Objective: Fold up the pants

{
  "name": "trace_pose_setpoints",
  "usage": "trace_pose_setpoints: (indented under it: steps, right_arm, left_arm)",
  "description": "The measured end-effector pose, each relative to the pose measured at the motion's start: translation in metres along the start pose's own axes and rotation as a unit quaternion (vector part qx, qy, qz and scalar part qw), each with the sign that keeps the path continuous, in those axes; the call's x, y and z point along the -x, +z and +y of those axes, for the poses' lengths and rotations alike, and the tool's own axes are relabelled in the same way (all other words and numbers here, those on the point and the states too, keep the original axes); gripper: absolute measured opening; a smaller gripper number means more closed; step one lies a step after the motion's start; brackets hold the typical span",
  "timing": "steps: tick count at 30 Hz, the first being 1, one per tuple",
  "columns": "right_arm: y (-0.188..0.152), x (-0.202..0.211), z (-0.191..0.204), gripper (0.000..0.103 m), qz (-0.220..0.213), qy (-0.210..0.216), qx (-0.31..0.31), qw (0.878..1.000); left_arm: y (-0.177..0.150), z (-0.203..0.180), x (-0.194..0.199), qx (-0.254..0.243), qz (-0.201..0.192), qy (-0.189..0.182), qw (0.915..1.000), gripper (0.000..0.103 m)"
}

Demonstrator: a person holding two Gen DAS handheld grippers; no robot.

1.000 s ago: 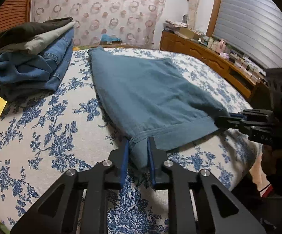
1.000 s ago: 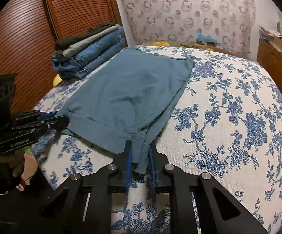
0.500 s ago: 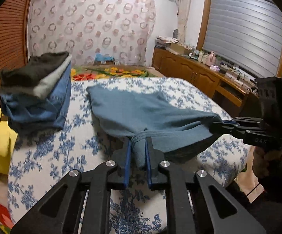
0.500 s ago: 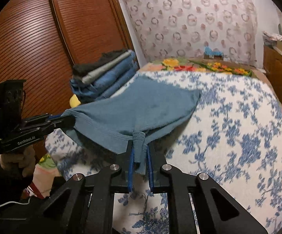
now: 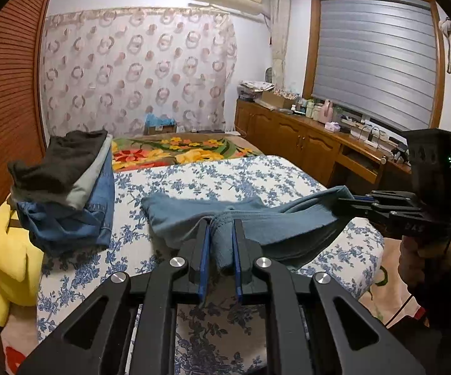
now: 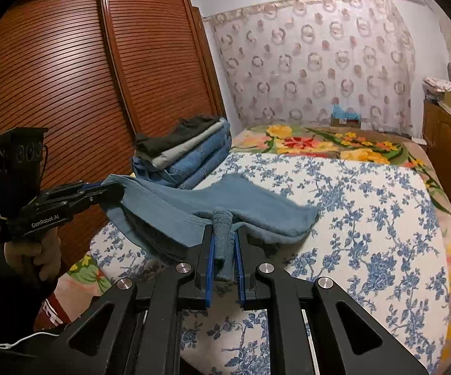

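Note:
Teal-blue pants lie folded on the bed, their near edge lifted off the bedspread. My left gripper is shut on one corner of that edge, cloth bunched between its blue pads. My right gripper is shut on the other corner. In the left wrist view the right gripper shows at the right, clamped on the pants edge. The right wrist view shows the left gripper at the left, likewise clamped. The far end of the pants still rests on the bed.
A stack of folded jeans and dark pants sits at the bed's left side by the wooden wardrobe. A yellow plush hangs off the bed edge. A floral blanket lies at the far end, a wooden sideboard stands right.
Both grippers have risen with the near edge of the pants, which now hangs above the bedspread. The views tilted up, showing more of the room.

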State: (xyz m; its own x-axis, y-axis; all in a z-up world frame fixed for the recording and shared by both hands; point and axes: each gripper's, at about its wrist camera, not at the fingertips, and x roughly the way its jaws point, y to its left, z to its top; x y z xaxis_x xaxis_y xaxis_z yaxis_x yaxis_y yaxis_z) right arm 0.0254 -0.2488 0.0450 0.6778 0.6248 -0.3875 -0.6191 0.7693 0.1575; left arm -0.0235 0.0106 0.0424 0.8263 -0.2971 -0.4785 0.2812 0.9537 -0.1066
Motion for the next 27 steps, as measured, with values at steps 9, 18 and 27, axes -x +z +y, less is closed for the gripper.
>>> trace_pose_setpoints:
  steps: [9,18,27]
  right_arm:
    - [-0.005,0.011,0.005,0.011,-0.005,-0.006,0.016,1.0]
    - [0.002,-0.033,-0.007,0.011,0.032,-0.025,0.006,0.999]
    - [0.028,-0.059,-0.016,0.011,0.028,-0.045,0.016,0.998]
  left_arm:
    - [-0.005,-0.001,-0.004,-0.001,0.005,0.001,1.0,0.014]
    - [-0.008,0.011,-0.043,0.011,0.029,0.021,0.9993,0.014]
    - [0.017,0.016,-0.059,0.005,0.012,0.038,0.9992,0.014]
